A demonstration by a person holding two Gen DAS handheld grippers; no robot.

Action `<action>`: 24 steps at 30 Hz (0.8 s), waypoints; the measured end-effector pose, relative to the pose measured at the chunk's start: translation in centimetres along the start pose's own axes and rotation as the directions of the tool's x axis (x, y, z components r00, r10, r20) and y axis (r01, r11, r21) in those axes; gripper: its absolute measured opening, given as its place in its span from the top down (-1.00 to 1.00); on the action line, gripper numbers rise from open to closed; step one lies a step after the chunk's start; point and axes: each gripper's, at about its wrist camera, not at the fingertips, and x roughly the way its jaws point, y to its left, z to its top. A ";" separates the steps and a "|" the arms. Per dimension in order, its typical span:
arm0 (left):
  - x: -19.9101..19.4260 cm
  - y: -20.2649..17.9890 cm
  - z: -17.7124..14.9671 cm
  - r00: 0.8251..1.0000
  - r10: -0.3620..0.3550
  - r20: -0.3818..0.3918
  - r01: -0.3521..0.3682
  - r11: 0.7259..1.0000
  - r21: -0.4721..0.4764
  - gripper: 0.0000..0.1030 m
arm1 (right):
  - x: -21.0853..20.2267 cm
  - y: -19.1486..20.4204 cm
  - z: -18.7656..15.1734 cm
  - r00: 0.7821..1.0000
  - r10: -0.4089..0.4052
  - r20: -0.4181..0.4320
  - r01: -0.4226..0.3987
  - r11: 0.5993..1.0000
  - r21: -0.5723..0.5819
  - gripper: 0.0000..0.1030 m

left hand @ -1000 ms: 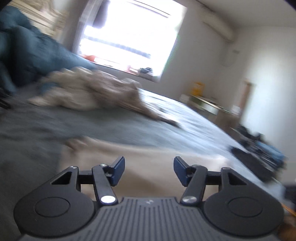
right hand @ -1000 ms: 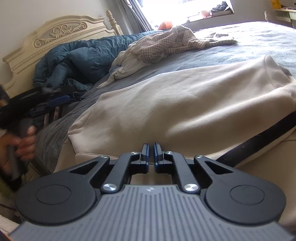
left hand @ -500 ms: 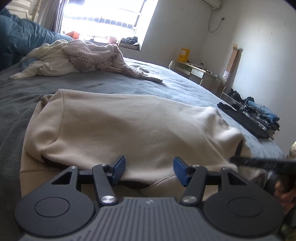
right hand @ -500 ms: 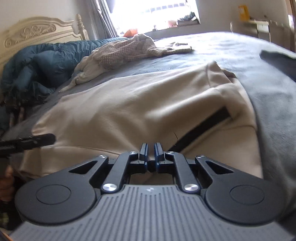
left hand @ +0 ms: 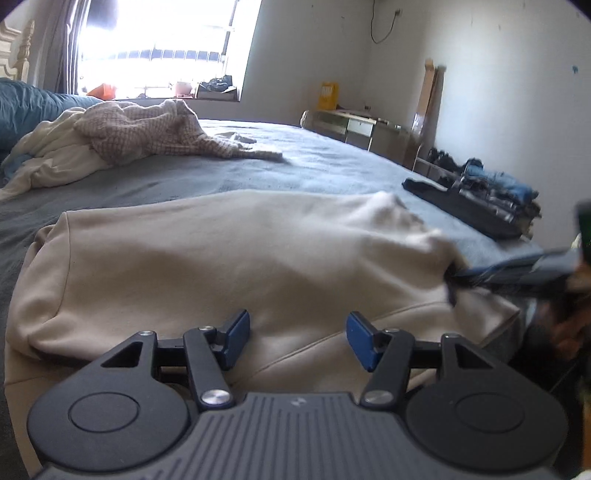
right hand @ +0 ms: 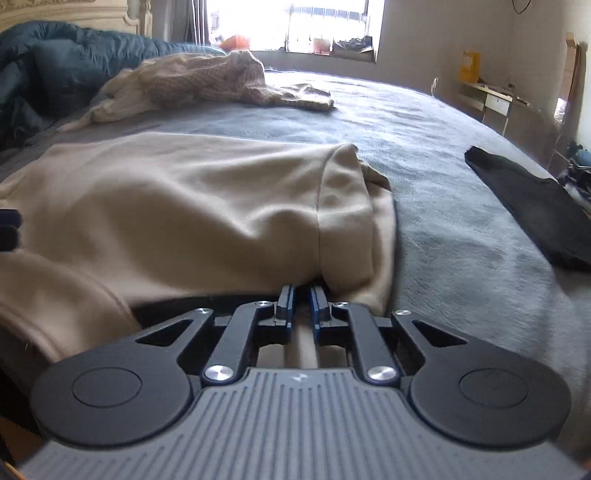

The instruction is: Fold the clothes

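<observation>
We see beige sweatshirt (left hand: 229, 258) on grey bed (right hand: 461, 229), one layer doubled over. Our right gripper (right hand: 302, 301) pinches its edge, jaws together on cloth. Our left gripper (left hand: 297, 338) is near, jaws apart, empty. Fold looks partial; crumpled pile (left hand: 140, 136) lies unfolded behind.

Ahead of me a bright window (left hand: 159, 51) floods pale walls (left hand: 498, 74). A cream carved headboard (right hand: 74, 14) stands left; a low desk (left hand: 354, 125) lines the right wall.
</observation>
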 end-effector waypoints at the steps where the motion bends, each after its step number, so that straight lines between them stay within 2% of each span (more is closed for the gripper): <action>1: 0.0 0.2 0.0 1.000 -0.004 0.000 0.004 1.000 -0.002 -0.16 | -0.8 -0.3 0.5 1.000 0.007 0.017 -0.007 1.000 0.010 0.84; 3: 0.0 0.5 -0.1 1.000 -0.008 -0.002 0.008 1.000 -0.011 -0.16 | -2.3 -0.5 1.6 0.998 0.029 0.064 -0.030 0.999 0.022 0.83; 8: 0.1 0.9 -0.4 1.000 -0.009 0.000 0.009 1.000 -0.017 -0.16 | -0.7 2.2 3.4 0.986 0.141 0.086 -0.131 0.986 -0.105 0.83; 9: 0.1 0.9 -0.5 1.000 -0.008 0.002 0.008 1.000 -0.007 -0.16 | 0.6 2.5 3.1 0.988 0.150 0.030 -0.145 0.981 -0.126 0.82; 12: 0.2 0.8 -0.7 1.000 -0.011 0.008 0.011 1.000 0.014 -0.16 | 1.8 2.0 0.6 0.990 0.139 -0.026 -0.141 0.975 -0.174 0.83; 15: 0.4 1.0 -0.8 1.000 -0.019 0.009 0.019 1.000 0.019 -0.17 | 0.1 1.2 2.2 0.988 0.137 -0.073 -0.146 0.979 -0.143 0.81; 24: 0.4 1.4 -0.9 0.999 -0.031 0.013 0.031 0.999 0.016 -0.17 | 2.5 0.9 4.3 0.999 0.043 0.033 -0.036 0.982 -0.185 0.71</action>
